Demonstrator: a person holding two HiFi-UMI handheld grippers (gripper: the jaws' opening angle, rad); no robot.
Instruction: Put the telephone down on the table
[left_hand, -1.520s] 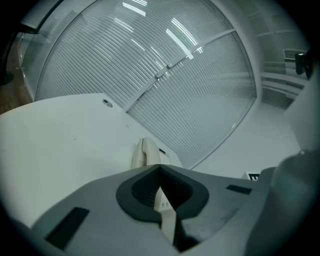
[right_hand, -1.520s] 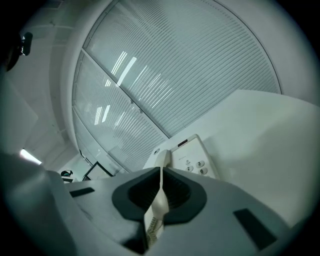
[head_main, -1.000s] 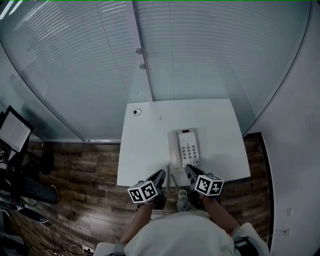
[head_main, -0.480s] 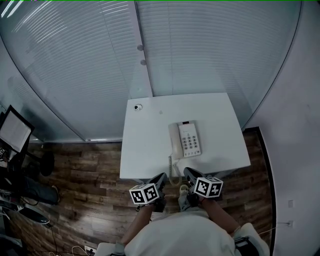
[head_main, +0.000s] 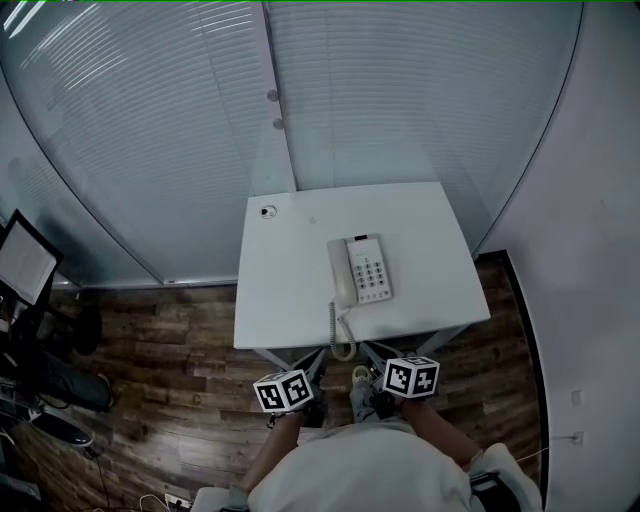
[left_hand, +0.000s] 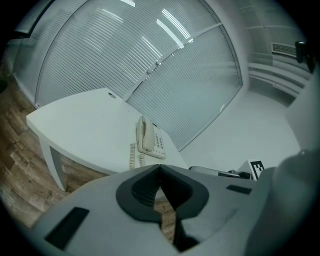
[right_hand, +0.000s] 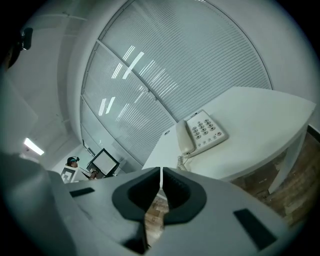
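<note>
A cream telephone (head_main: 358, 272) lies flat on the white table (head_main: 290, 270), with its handset in the cradle and its coiled cord (head_main: 340, 335) hanging over the near edge. Both grippers are off the table, close to my body and short of its near edge. My left gripper (head_main: 314, 372) is shut and empty. So is my right gripper (head_main: 376, 368). In the left gripper view the telephone (left_hand: 150, 139) sits well beyond the shut jaws of the left gripper (left_hand: 160, 170). The right gripper view shows the telephone (right_hand: 202, 132) far past the right gripper (right_hand: 161, 172).
A glass wall with blinds (head_main: 330, 90) stands behind the table, and a white wall (head_main: 590, 250) is at the right. A small round fitting (head_main: 267, 212) sits at the table's far left corner. A monitor (head_main: 25, 262) and chairs stand at the left on the wooden floor (head_main: 170, 340).
Both grippers have drawn back from the table's near edge toward my body. The telephone has stayed where it is on the table.
</note>
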